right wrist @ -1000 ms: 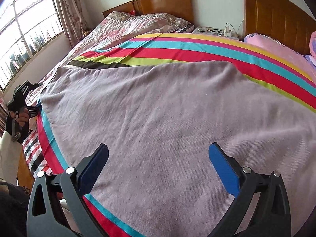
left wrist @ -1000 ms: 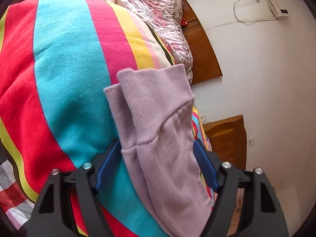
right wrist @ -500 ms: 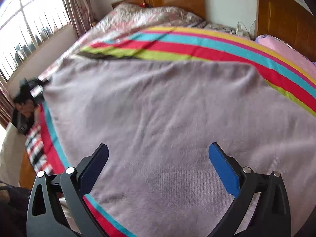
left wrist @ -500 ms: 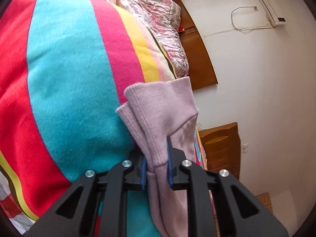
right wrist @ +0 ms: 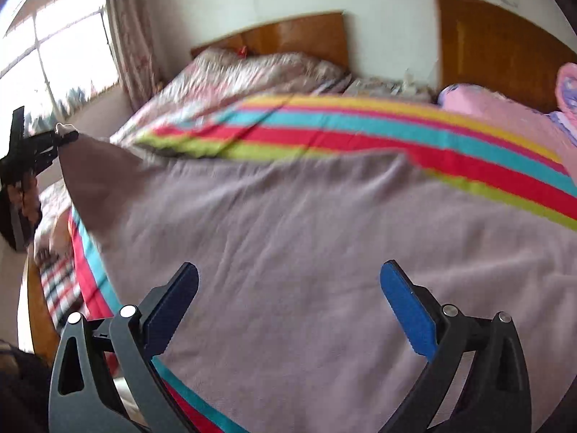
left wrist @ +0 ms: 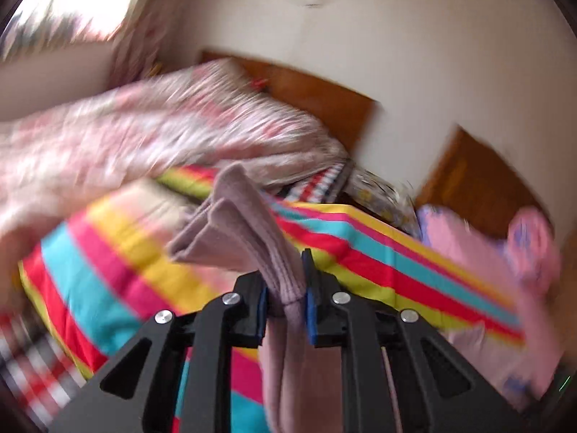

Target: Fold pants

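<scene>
The mauve knit pants (right wrist: 306,234) lie spread flat over the striped blanket, filling most of the right wrist view. My left gripper (left wrist: 286,288) is shut on the ribbed cuff (left wrist: 230,231) of one leg, which fans out past the blue pads. In the right wrist view the left gripper (right wrist: 32,148) is at the far left, holding that end of the pants (right wrist: 93,173) lifted off the bed in a peak. My right gripper (right wrist: 288,270) hangs open above the near part of the pants, with nothing between its fingers.
A striped blanket (right wrist: 360,130) covers the bed, with a floral quilt (right wrist: 234,75) beyond it. Two wooden headboards (right wrist: 295,36) stand against the far wall. A pink pillow (right wrist: 505,115) lies at right, a window (right wrist: 54,54) at left, and a checked sheet (right wrist: 57,281) at the bed's edge.
The left gripper closed on the cuff and lifted it, its view swinging toward the headboards. The pants' far-left end rose off the bed. The right gripper stayed open and rose a little.
</scene>
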Available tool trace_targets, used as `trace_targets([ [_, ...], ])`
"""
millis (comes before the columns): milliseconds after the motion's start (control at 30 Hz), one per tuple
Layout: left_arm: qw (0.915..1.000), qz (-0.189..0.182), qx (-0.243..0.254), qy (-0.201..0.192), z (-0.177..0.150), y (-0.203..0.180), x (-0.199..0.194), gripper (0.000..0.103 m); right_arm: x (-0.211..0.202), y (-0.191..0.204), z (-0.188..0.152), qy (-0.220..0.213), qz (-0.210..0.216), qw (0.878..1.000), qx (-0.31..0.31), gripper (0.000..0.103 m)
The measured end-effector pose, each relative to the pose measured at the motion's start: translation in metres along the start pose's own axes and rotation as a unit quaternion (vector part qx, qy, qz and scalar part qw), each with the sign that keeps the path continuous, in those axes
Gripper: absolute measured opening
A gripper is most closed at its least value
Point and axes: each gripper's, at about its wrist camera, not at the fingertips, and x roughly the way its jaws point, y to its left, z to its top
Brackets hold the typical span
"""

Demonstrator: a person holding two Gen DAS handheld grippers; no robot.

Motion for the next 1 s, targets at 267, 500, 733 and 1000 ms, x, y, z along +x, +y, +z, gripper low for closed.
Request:
trace_targets([
  [267,0.8991,-0.194,0.380,0.098,-0.149,-0.264,-0.001,0.042,-0.080,-0.072,0.003,-0.107,-0.065,0.987,0.098,0.099],
  [500,0.8713,-0.264,0.393,0.129,-0.194,-0.254,-0.009,0.066,-0.078,-0.097,-0.022,-0.065,-0.038,0.985,0.154,0.099],
  [733,0.9589,-0.122,0.241,0.086,-0.129,-0.133,-0.004,0.085,-0.010,-0.041,-0.026,0.039,0.114,0.980,0.156,0.094],
  [1000,0.9719,-0.086,0.184,0.119,-0.149,-0.068,0.005,0.086,0.036,0.008,-0.032,0.150,0.137,0.970,0.136,0.082],
])
